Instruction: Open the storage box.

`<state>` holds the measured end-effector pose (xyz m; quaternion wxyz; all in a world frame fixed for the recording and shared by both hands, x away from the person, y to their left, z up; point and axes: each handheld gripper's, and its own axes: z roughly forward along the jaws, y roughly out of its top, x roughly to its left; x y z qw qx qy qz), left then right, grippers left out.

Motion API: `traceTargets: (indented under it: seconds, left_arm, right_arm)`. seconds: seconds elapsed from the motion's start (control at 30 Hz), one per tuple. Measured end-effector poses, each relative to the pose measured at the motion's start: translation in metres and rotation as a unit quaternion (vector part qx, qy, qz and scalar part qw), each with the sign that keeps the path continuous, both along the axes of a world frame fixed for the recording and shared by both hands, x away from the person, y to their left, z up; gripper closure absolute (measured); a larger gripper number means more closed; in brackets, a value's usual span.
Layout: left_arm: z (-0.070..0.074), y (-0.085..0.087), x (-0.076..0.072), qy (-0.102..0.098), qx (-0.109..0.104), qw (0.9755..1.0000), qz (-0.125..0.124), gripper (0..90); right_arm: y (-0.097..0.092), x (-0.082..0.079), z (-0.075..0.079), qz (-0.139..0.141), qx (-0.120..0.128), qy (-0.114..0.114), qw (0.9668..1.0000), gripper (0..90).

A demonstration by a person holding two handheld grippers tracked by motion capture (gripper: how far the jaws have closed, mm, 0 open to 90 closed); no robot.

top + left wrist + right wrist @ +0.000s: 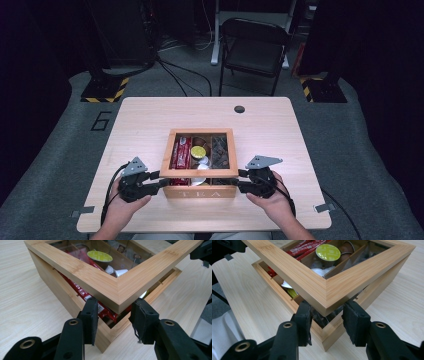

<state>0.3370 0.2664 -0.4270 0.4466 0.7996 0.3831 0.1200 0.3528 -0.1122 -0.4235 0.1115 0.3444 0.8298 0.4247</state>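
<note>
Tea box lid lifted | red sachets, capsules inside | jaws pinching lid corners

Beyond your surface at twelve o'clock stands a dark folding chair. A round hole sits in the surface near its far edge, toward one o'clock. At ten o'clock you see a "6" marked on the grey floor, with a yellow-and-black striped base behind it.
</note>
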Motion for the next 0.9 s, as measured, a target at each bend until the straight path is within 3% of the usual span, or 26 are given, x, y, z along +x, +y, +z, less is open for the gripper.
traceTargets:
  seconds: [0.17, 0.4, 0.9]
  left_arm:
    - [0.011, 0.001, 0.005, 0.009, -0.013, 0.9999, 0.005, 57.7]
    - [0.021, 0.002, 0.010, 0.007, -0.014, 0.9998, 0.009, 57.8]
    - [0.045, 0.002, 0.019, -0.019, -0.003, 0.9995, 0.024, 55.8]
  right_arm:
    - [-0.002, 0.007, 0.014, 0.004, 0.003, 0.013, 0.9999, 58.7]
    - [-0.003, 0.012, 0.025, 0.000, 0.007, 0.020, 0.9998, 58.1]
    - [-0.002, 0.022, 0.052, -0.008, -0.004, -0.010, 0.9999, 55.9]
